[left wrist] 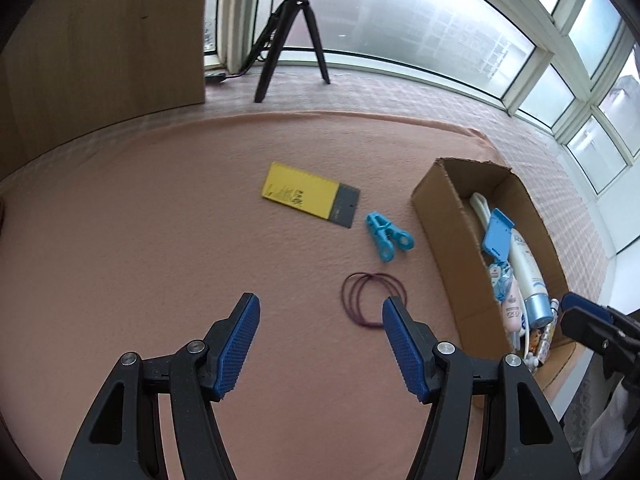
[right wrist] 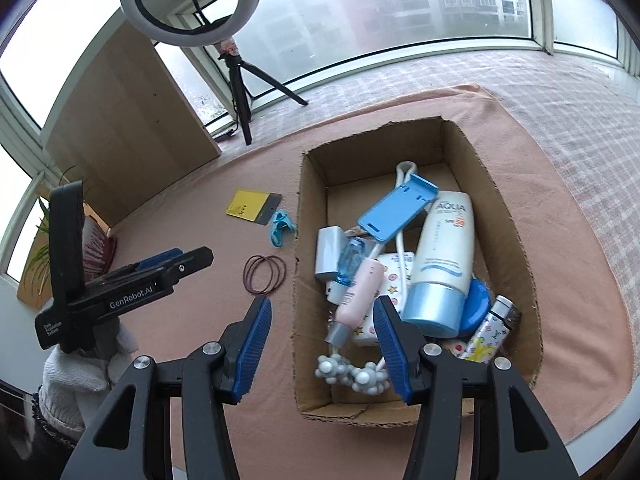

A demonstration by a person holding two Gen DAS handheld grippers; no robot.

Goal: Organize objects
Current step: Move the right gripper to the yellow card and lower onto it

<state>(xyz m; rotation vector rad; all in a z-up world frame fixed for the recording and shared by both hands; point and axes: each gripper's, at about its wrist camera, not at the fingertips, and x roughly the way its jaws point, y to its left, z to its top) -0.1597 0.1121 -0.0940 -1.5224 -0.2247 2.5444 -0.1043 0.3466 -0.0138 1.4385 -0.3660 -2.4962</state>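
The left hand-held gripper (left wrist: pixel 320 320) hangs over the pink cloth (left wrist: pixel 160 240) with its jaws apart and nothing between its blue pads (left wrist: pixel 236 344). Just beyond its right fingertip lies a cluster of dark maroon rubber bands (left wrist: pixel 374 298), flat on the cloth. Farther out rests a blue plastic clip (left wrist: pixel 386 238), and beyond that a yellow card with a grey end (left wrist: pixel 310 194).

The right hand-held gripper (right wrist: pixel 322 320) is likewise parted and empty (its jaws straddle the near left wall of the box, as seen from its own camera). The cardboard box (right wrist: pixel 310 200) stands open on the cloth, to the right of the loose items. Inside it lie a white tube with a light-blue cap (right wrist: pixel 440 256), a blue phone holder (right wrist: pixel 396 210), a pink bottle (right wrist: pixel 358 294), a small clear blue bottle (right wrist: pixel 350 262), a grey block (right wrist: pixel 330 254), a patterned can (right wrist: pixel 490 332) and a silver knobbed massager (right wrist: pixel 352 374), all piled together.

A white-gloved hand (right wrist: pixel 88 364) carries the left unit. Behind the cloth stands a ring light (right wrist: pixel 190 0) on a black tripod (right wrist: pixel 244 88) by the window (right wrist: pixel 400 8).
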